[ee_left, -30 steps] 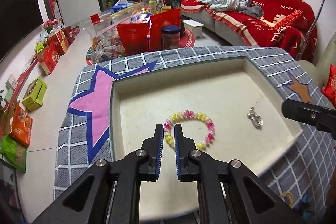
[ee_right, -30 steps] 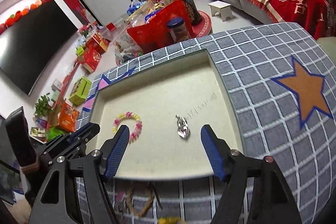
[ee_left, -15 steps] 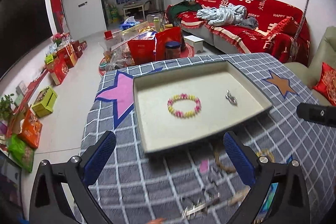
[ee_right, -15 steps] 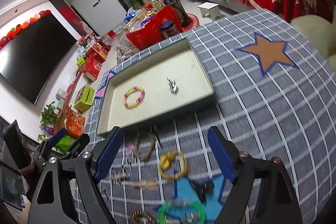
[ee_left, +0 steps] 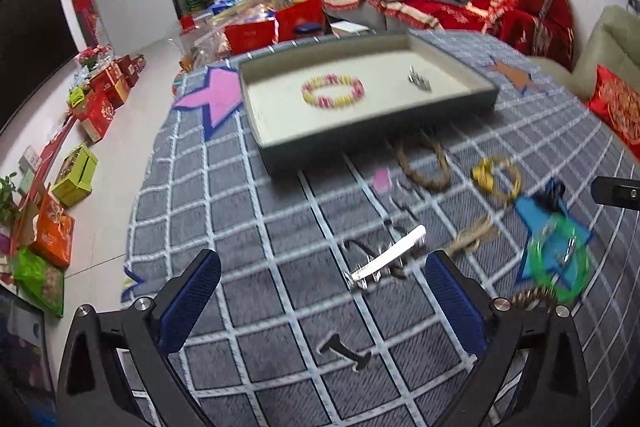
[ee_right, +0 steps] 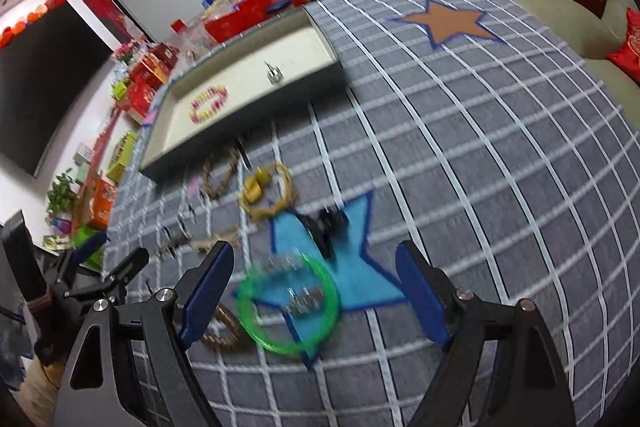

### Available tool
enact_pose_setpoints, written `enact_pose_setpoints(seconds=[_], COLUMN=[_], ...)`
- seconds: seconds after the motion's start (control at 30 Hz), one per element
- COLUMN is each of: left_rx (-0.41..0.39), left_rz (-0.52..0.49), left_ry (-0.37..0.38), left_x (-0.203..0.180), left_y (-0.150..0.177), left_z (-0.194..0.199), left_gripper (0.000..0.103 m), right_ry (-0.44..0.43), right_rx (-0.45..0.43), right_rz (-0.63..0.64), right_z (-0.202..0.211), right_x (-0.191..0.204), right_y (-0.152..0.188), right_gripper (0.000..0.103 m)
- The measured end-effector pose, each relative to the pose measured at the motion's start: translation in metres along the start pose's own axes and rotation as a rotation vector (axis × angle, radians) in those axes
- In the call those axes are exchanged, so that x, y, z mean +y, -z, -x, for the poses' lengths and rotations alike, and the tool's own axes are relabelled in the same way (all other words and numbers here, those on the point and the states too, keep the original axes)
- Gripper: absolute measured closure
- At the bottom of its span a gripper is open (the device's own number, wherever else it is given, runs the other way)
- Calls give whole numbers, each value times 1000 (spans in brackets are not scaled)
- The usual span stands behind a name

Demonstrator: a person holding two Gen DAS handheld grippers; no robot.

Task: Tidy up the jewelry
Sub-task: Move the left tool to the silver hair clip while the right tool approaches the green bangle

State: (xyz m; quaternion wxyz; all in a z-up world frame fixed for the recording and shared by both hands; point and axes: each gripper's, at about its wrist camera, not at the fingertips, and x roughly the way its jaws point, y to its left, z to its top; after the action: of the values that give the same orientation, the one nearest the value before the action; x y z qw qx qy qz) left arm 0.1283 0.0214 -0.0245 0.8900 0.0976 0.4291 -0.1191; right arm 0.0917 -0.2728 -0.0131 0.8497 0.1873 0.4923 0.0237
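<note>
A: Which piece is best placed for pickup, taking the tray [ee_left: 276,157] as the landmark?

B: On the near side of the tray, loose pieces are scattered on the checked worktop [ee_right: 480,163]. The green bangle [ee_right: 288,311] is seen just ahead of the right gripper [ee_right: 316,291], between its fingers and a little toward the left one; those fingers are held wide apart, nothing gripped.

A: And the left gripper [ee_left: 320,301]?

B: Its fingers are also spread and empty. The silver hair clip [ee_left: 388,259] lies just ahead of them, its long axis slanting up to the right.

A: What is in the tray?

B: A beaded bracelet [ee_left: 333,91] and a small silver piece [ee_left: 418,81] are lying there, well apart.
</note>
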Motion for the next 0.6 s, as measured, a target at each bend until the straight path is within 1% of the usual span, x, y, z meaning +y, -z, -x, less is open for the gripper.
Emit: enact_pose_setpoints(seconds=[0.13, 0.33, 0.6], left_rx=[22, 15, 20], left_rz=[-38, -95, -136], left_ry=[10, 9, 13], left_x=[-8, -18, -22], left_y=[7, 7, 0], left_z=[-8, -13, -21], left_gripper=[0, 0, 0], right_ry=[60, 121, 145], right_rx=[12, 38, 44], right_rz=[25, 63, 90], right_z=[-1, -6, -11], right_x=[-3, -4, 0], right_y=[17, 30, 31], right_gripper=[18, 18, 18])
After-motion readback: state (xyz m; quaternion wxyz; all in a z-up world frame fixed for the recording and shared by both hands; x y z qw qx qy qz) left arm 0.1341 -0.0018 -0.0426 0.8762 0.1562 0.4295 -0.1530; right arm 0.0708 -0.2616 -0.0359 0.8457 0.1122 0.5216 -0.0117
